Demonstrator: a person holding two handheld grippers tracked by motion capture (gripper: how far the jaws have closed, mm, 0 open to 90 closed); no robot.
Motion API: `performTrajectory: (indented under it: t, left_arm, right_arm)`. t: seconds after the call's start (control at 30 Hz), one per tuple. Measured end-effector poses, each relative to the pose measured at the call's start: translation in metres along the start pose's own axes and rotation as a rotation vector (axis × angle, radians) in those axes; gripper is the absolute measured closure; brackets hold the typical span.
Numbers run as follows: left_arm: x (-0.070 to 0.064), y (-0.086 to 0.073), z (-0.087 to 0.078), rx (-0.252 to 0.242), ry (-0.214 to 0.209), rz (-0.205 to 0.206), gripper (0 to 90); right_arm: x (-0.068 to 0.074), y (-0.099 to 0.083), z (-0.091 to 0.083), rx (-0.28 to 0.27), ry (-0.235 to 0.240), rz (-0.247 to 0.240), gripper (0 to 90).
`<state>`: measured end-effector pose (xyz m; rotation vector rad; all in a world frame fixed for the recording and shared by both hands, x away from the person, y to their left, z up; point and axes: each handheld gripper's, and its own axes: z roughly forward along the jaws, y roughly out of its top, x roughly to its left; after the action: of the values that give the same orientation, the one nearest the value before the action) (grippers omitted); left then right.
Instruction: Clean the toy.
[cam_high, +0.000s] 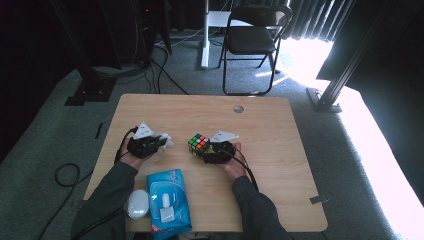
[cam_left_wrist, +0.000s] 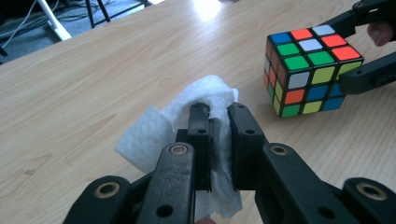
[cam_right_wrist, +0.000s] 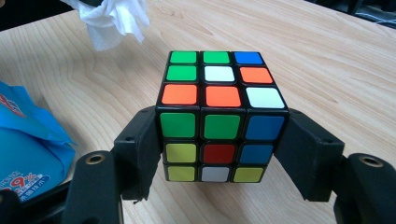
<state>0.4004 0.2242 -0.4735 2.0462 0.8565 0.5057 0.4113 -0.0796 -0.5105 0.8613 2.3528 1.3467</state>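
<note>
A scrambled Rubik's cube (cam_high: 198, 144) stands on the wooden table (cam_high: 270, 130), near its middle. My right gripper (cam_high: 207, 152) is shut on the cube (cam_right_wrist: 219, 116), one jaw pressed on each side of it. My left gripper (cam_high: 162, 141) is shut on a crumpled white wipe (cam_left_wrist: 196, 114), which bulges out above and to the left of the jaws. In the left gripper view the cube (cam_left_wrist: 310, 70) sits a short way to the right of the wipe, apart from it. In the right gripper view the wipe (cam_right_wrist: 112, 18) hangs at the top left.
A blue pack of wet wipes (cam_high: 167, 200) lies at the table's near edge, with a small white round object (cam_high: 137, 203) to its left. A cable hole (cam_high: 238, 108) is at the far edge. A black folding chair (cam_high: 252, 40) stands beyond the table.
</note>
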Motion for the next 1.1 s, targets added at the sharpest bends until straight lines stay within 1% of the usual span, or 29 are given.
performTrajectory:
  t: [0.4,0.5,0.57,0.87,1.1]
  left_arm:
    - [0.002,-0.01,0.01,0.031,0.0,-0.013,79.9]
    - [0.001,-0.012,0.012,0.04,0.006,-0.01,77.8]
    - [0.002,-0.014,0.013,0.05,0.008,-0.005,77.7]
    - [0.004,-0.018,0.016,0.066,0.008,-0.02,77.5]
    - [0.006,-0.023,0.018,0.084,0.007,-0.032,76.2]
  right_arm:
    - [0.0,-0.004,0.009,0.011,-0.009,0.009,34.5]
    - [-0.001,-0.005,0.01,0.011,-0.011,0.015,34.5]
    - [-0.001,-0.006,0.01,0.011,-0.011,0.01,34.5]
    - [0.0,-0.008,0.014,0.019,-0.021,0.011,34.5]
    - [-0.001,-0.013,0.014,0.019,-0.016,0.017,34.4]
